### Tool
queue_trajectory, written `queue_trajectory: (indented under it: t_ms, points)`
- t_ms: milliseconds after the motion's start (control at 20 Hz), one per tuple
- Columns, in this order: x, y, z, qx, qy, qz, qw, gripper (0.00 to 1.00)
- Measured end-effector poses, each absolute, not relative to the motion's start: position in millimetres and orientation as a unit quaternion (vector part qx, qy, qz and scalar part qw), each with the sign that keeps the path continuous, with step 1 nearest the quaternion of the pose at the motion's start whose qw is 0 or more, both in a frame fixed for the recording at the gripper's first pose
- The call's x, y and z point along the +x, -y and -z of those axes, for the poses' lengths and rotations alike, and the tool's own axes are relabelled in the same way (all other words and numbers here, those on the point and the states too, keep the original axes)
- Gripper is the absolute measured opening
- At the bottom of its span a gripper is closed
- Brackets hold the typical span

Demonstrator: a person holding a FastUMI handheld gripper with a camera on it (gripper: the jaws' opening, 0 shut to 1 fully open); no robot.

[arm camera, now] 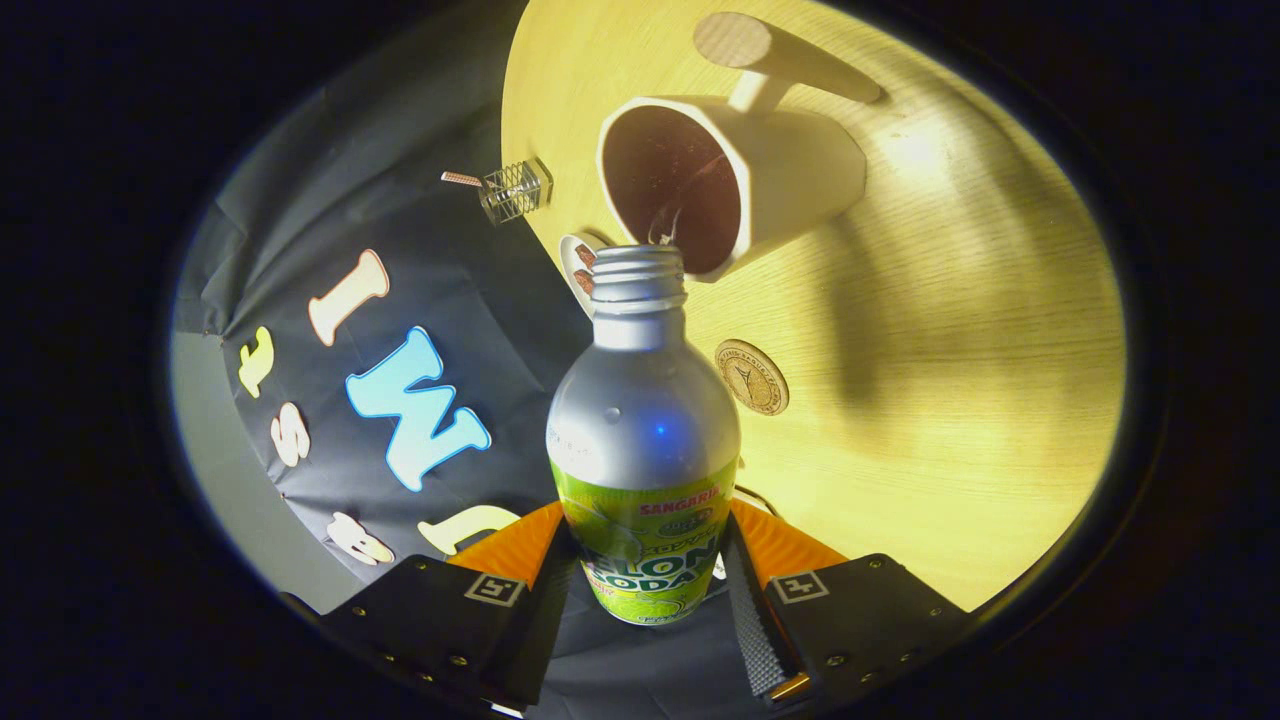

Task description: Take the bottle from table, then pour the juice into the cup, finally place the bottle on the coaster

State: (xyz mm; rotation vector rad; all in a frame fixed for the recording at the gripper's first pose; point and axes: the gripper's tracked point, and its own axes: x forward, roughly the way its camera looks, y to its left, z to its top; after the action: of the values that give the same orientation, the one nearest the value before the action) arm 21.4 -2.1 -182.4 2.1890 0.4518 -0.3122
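Note:
My gripper (645, 585) is shut on a silver bottle (640, 420) with a green label, both fingers pressing its lower body. The bottle is uncapped and tipped over, its threaded mouth reaching the rim of a white cup (740, 180) with a dark brown inside. A thin stream runs from the mouth into the cup. The cup has a long light handle and stands on the wooden table (950, 330). A round cork coaster (751, 376) lies on the table beside the bottle's shoulder, nearer to me than the cup.
A small white dish (577, 268) with brown pieces sits at the table's edge behind the bottle's neck. A little clear wire-patterned box (513, 189) with a stub stands further along that edge. Bare wood lies beyond the coaster.

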Motion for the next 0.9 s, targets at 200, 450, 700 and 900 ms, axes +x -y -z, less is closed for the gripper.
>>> queue_trajectory:
  t_ms: [200,450,700,900]
  points:
    - [22.5,4.4,177.6,0.883,-0.176,0.124,0.416,0.74]
    - [24.7,8.4,174.5,0.892,-0.169,0.129,0.4,0.74]
    - [24.8,10.4,172.8,0.899,-0.163,0.128,0.386,0.74]
    - [29.2,12.8,170.2,0.908,-0.158,0.127,0.368,0.74]
